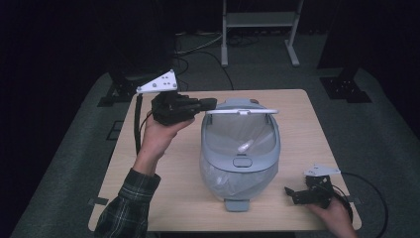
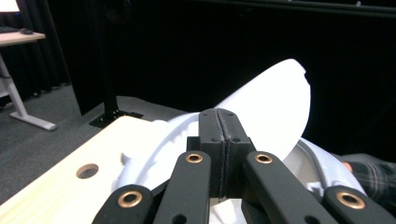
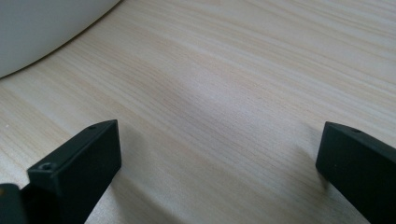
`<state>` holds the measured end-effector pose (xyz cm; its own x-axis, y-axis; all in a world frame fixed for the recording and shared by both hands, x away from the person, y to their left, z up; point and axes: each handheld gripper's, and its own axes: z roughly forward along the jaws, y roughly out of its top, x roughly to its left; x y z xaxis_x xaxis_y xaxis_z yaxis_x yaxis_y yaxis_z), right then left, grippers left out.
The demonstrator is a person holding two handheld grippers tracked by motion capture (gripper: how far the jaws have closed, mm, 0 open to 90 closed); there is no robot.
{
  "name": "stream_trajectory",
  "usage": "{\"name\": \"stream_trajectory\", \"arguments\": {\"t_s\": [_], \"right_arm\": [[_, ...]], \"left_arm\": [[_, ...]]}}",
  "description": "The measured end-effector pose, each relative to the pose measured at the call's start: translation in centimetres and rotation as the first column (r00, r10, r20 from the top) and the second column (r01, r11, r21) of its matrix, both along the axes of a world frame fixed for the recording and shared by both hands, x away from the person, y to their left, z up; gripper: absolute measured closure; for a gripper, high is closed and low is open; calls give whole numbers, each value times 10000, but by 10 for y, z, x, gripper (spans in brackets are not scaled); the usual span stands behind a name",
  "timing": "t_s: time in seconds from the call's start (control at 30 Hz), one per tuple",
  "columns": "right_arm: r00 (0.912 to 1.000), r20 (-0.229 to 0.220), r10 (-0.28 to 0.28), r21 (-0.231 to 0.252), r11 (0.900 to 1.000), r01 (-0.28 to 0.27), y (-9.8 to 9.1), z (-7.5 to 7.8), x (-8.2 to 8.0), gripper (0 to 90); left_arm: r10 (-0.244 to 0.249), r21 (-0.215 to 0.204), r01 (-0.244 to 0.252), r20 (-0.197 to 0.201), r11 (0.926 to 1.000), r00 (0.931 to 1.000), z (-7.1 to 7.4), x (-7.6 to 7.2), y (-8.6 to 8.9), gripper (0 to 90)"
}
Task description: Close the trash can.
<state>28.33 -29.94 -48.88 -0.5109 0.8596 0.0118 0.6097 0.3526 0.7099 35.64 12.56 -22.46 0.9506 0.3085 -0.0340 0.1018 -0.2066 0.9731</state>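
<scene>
A grey pedal bin (image 1: 240, 163) lined with a clear bag stands mid-table. Its white lid (image 1: 241, 112) is raised and appears edge-on in the high view. A person's left hand holds my left gripper (image 1: 212, 103) level at the lid's left end, jaws pressed together with nothing between them. In the left gripper view the shut left gripper (image 2: 218, 114) points at the lid's pale underside (image 2: 275, 107). My right gripper (image 1: 289, 192) rests at the table's front right, open. Its right gripper view has the jaws (image 3: 219, 135) wide apart over bare wood, the bin's wall (image 3: 42, 28) at top left.
The bin's pedal (image 1: 236, 204) juts toward the front edge of the wooden table (image 1: 148, 198). A cable (image 1: 369, 191) loops off the right side. A desk frame (image 1: 260, 20) and dark stands are on the floor behind. A round hole (image 2: 87, 170) pierces the tabletop.
</scene>
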Motion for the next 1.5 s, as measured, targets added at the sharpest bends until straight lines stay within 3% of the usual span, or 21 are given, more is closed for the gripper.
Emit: {"name": "stream_trajectory", "arguments": {"t_s": [0.5, 0.83, 1.1, 1.5], "right_arm": [[10000, -31, -17, 17, 10000, 17, 0, 0, 0, 0], [10000, -19, -8, 8, 10000, 8, 0, 0, 0, 0], [10000, -20, -9, 9, 10000, 9, 0, 0, 0, 0], [10000, -20, -6, 6, 10000, 6, 0, 0, 0, 0]], "left_arm": [[-797, 683, 807, -170, 9944, 9967, -5, -28, -25, 876], [-1013, 926, 1073, -671, 9899, 9926, -15, -34, -35, 881], [-1260, 1010, 1328, -703, 9860, 9895, -21, -40, -41, 881], [-1554, 1484, 1662, -815, 9749, 9845, -28, -49, -52, 881]]}}
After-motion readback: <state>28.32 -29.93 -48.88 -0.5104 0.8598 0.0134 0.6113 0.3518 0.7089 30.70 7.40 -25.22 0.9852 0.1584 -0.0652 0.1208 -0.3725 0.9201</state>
